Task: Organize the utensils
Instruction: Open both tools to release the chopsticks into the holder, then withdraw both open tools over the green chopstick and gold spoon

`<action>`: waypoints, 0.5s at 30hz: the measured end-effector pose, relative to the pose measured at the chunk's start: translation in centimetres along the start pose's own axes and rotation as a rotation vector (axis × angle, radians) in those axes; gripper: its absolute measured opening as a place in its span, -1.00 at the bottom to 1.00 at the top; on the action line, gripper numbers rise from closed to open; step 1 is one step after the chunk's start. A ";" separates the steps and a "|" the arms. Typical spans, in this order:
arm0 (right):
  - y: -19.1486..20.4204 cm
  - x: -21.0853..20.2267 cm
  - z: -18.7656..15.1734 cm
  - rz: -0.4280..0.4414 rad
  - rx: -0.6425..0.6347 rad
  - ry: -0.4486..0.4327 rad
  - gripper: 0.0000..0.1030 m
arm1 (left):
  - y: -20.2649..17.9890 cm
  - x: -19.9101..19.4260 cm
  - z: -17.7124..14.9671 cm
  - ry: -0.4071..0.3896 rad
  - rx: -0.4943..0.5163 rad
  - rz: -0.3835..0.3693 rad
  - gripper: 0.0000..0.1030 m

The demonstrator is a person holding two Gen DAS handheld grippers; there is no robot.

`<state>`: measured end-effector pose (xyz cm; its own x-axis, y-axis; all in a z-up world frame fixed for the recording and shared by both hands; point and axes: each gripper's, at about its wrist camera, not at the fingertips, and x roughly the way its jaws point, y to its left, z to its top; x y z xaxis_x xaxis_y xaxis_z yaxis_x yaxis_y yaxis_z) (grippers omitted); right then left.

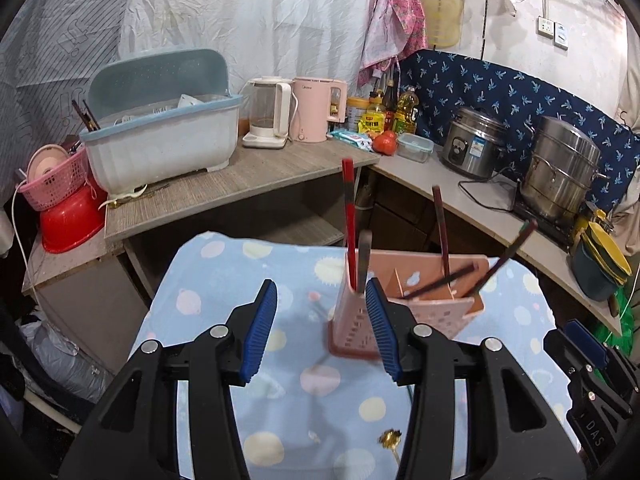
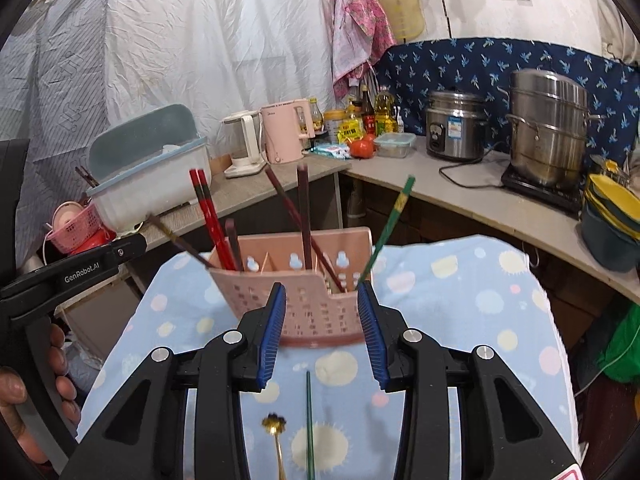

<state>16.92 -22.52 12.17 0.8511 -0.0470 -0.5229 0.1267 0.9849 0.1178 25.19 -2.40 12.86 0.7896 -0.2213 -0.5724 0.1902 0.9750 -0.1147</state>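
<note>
Right tool (image 2: 322, 330) stands wide and empty before the pink holder (image 2: 304, 300); left tool (image 1: 321, 328) likewise wide. Green chopstick (image 2: 309, 420) and gold spoon (image 2: 276, 436) lie loose on the dotted cloth (image 2: 480, 300). Both judged light, rigid, slippery; grip mid-shaft.

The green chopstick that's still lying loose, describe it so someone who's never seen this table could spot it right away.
Start at the polka-dot blue cloth with the pink utensil holder standing on it. On the cloth nearer than the holder, below the open right gripper, lies the green chopstick, flat and pointing toward the holder. Beside it lies a short gold spoon with a flower-shaped end; every other chopstick stands in the holder.
</note>
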 end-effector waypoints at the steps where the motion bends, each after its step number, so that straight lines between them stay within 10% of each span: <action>1: -0.1 -0.2 -0.6 -0.002 0.002 0.009 -0.29 | 0.1 -0.1 -0.5 0.009 0.000 -0.003 -0.15; 15: -0.6 -1.4 -12.3 -0.047 -0.030 0.214 -0.29 | 0.6 0.7 -10.4 0.202 -0.004 -0.008 -0.15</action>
<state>9.39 -21.01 2.42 0.7167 -0.0593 -0.6949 0.1457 0.9871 0.0660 19.77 -1.80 3.92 0.6550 -0.2209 -0.7226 0.1931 0.9735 -0.1226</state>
